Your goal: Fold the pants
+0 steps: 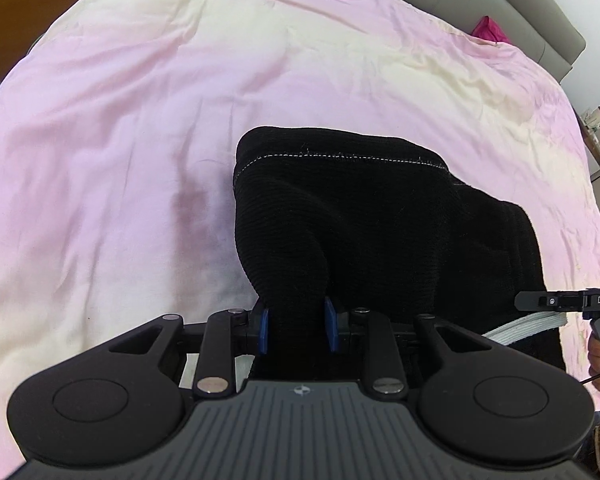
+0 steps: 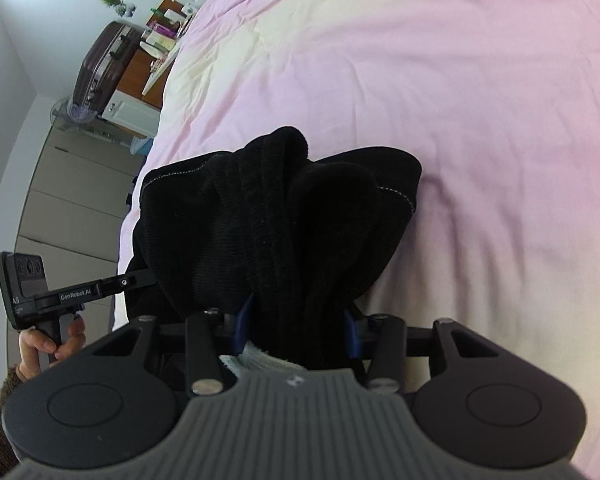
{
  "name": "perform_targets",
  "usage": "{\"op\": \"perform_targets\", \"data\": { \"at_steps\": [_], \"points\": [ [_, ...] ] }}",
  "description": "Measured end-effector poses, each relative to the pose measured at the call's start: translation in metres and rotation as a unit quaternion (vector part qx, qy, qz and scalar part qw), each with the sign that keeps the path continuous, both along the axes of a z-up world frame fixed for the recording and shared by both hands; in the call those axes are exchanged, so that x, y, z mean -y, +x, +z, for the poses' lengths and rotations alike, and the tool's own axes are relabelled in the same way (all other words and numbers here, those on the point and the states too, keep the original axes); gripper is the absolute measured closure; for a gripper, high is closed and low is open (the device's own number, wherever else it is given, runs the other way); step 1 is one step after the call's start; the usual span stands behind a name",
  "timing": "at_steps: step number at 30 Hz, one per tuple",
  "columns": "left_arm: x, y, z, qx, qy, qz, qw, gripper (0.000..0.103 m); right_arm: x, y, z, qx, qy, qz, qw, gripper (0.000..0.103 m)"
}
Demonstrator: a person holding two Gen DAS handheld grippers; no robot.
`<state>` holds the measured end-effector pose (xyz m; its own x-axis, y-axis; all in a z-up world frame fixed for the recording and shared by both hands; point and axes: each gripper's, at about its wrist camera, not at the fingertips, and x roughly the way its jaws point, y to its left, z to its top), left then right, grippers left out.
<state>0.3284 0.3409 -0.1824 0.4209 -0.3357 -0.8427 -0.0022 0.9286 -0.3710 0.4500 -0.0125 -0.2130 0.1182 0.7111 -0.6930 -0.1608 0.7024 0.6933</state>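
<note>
Both sets of fingers are clamped on cloth right now: the left gripper (image 1: 296,322) has its blue-padded fingers (image 1: 263,330) pinched on a bunched ridge of the black ribbed knit pants (image 1: 372,216), and the right gripper (image 2: 296,330) is pinching an even thicker wad of the same pants (image 2: 276,216), with what looks like the white elastic waistband (image 2: 256,360) tucked down between its fingers. So the pants hang from the two grips, side by side, draped forward and down onto the pink cotton bedsheet (image 1: 140,120), stitched hem edge furthest out. My read on the fabric: soft, floppy, a bit heavy for knit, not slippery at all thanks to the ribbing, so it'll sag and bunch rather than hold a crease. Nothing fragile here. I'd say the corners of the waistband or the hem are the spots to hold, pulled taut between the two grips, otherwise the middle just slumps. A person's hand (image 2: 48,344) works the left handle, seen at the edge of the right camera. Over by the wall beyond the bed there's a dark brown hard-shell suitcase (image 2: 104,68).
</note>
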Motion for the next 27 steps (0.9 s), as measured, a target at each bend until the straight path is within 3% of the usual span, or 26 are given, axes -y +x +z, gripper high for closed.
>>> {"op": "perform_targets", "data": {
  "at_steps": [5,9,13,16,20,23,27],
  "points": [
    [0.006,-0.004,0.007,-0.001,0.023,0.012,0.9997,0.068,0.0,-0.001,-0.005,-0.005,-0.01,-0.004,1.0,0.06],
    [0.012,-0.009,0.022,0.004,0.065,0.01,0.9978,0.064,0.002,-0.012,0.003,0.006,-0.038,0.0,0.999,0.05],
    [0.014,-0.025,0.046,0.025,0.104,0.006,0.9942,0.064,0.0,-0.019,0.02,0.049,-0.084,0.017,0.995,0.047],
    [0.018,-0.043,0.063,0.042,0.136,-0.007,0.9898,0.064,0.002,-0.029,0.042,0.103,-0.134,0.025,0.985,0.047],
    [0.036,-0.077,0.078,0.07,0.176,-0.048,0.9807,0.064,-0.005,-0.056,0.082,0.198,-0.179,0.051,0.962,0.057],
    [0.052,-0.101,0.067,0.07,0.191,-0.081,0.9758,0.064,-0.017,-0.087,0.1,0.264,-0.192,0.084,0.942,0.064],
    [0.062,-0.117,0.029,0.041,0.212,-0.1,0.9712,0.065,-0.031,-0.115,0.079,0.265,-0.203,0.118,0.935,0.078]
  ]
}}
